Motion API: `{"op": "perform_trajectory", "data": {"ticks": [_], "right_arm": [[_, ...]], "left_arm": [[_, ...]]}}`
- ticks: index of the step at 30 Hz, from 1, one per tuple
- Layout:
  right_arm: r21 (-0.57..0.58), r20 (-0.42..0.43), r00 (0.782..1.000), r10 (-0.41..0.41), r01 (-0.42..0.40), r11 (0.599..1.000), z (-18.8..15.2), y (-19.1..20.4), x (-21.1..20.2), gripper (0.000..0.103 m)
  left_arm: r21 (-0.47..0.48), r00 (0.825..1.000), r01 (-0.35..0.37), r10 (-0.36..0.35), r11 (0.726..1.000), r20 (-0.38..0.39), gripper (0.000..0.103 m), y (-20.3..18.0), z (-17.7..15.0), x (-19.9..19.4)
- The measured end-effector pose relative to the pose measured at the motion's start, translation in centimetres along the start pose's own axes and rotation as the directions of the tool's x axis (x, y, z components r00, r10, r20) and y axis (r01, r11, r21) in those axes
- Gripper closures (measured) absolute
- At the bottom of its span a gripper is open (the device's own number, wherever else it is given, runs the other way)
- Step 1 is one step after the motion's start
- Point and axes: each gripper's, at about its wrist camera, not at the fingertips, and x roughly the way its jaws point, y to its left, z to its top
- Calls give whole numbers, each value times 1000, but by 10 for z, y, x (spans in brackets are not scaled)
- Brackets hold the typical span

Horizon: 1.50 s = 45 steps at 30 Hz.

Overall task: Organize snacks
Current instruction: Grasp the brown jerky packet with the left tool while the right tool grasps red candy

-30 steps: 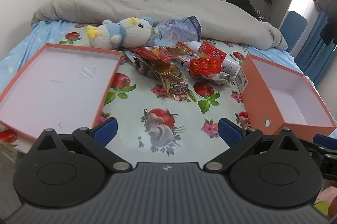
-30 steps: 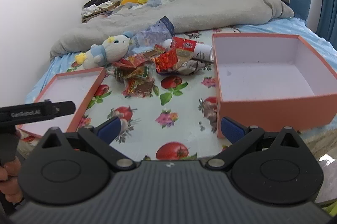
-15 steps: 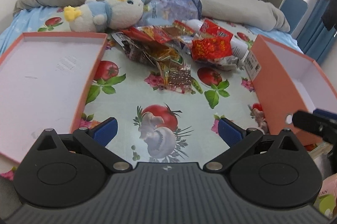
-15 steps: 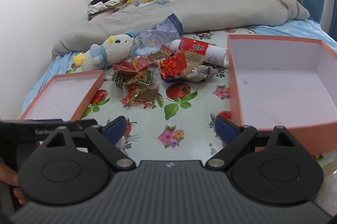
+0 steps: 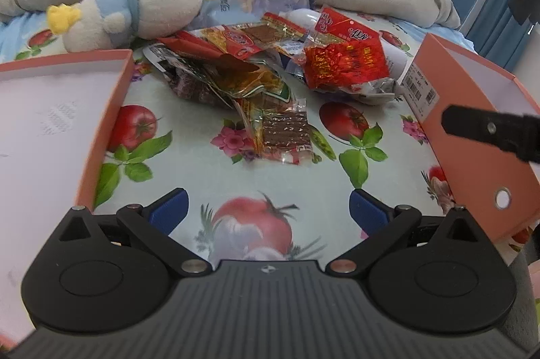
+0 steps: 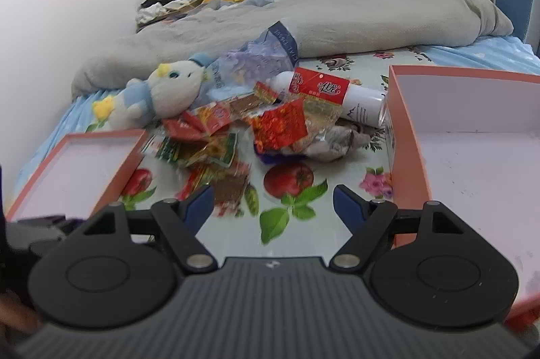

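left gripper (image 5: pixel 266 210): jaws spread wide, nothing between the blue pads, hanging over the bare flowered sheet just short of the snack pile.

right gripper (image 6: pixel 273 202): jaws are closing, but nothing's between them, just sheet showing through the gap. If they close too far before they get to a packet, it'll have to reopen or it'll only nudge stuff.

snack pile (image 5: pixel 270 72): all of it loose on the bed between the two boxes, none of it put away yet as far as I can see.

nearest packet (image 5: pixel 285 131): flat brown one in clear wrap, lying at the front edge of the pile. Thin and flat on soft bedding, so my guess is the pads could slide over it or pinch the sheet along with it.

red crinkly bag (image 5: pixel 344 63): sits on top of other wrappers, so grabbing it may drag its neighbours.

white bottle (image 6: pixel 354 102): lying on its side right by the box corner, looks like it could roll if the pile gets bumped.

deep orange box (image 6: pixel 472 136): empty, on the right. Its near wall stands just beside the right gripper, easy to clip.

shallow lid (image 5: pixel 57 122): empty, on the left.

plush toy (image 5: pixel 135 8): leaning against the pile, not a snack, could get swept up by accident.

both grippers: heading for the same small heap, so they could bump.
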Motion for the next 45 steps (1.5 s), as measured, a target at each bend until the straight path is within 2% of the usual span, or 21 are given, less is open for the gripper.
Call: {"op": "perform_trajectory", "data": {"ticks": [2, 5, 9, 14, 19, 22, 24, 33, 36, 40, 41, 45], "right_arm": [[12, -6, 999, 36, -35, 999, 6, -4, 13, 23], [23, -3, 999, 47, -47, 999, 14, -7, 31, 23], [-16, -5, 1000, -2, 2, 1000, 23, -5, 57, 23], [-33, -35, 999, 4, -5, 999, 30, -11, 90, 23], [-49, -34, 999, -34, 33, 998, 35, -12, 118, 23], [-49, -37, 999, -38, 36, 998, 38, -12, 132, 23], [-36, -40, 998, -37, 36, 999, 40, -13, 140, 23], [-67, -34, 999, 13, -15, 998, 43, -4, 166, 24], [-82, -36, 999, 25, -28, 996, 45, -2, 171, 30], [-81, -56, 998, 31, -35, 996, 45, -2, 178, 47], [-87, -57, 998, 28, -33, 996, 45, -2, 178, 53], [-75, -61, 998, 28, -32, 997, 45, -4, 176, 67]], "left_arm": [[-2, 1000, 13, -13, 1000, -1, 1, 1, 4, 11], [12, 1000, 25, -25, 1000, -3, 1, 1, 8, 25], [32, 999, 41, -40, 999, -6, 2, 0, 13, 43], [66, 998, 67, -66, 996, -21, 2, 3, 19, 66], [82, 996, 84, -83, 993, -16, 4, 6, 28, 84], [115, 998, 53, -55, 992, 19, 9, 0, 30, 90], [97, 998, 54, -57, 994, 35, 13, 1, 32, 94], [152, 997, 27, -39, 988, 72, 17, -9, 37, 107], [172, 996, 37, -50, 984, 71, 21, -11, 38, 110], [205, 996, 44, -58, 978, 63, 25, -13, 39, 111], [209, 996, 50, -64, 977, 61, 28, -13, 39, 111], [225, 996, 64, -77, 972, 47, 37, -17, 39, 108]]}}
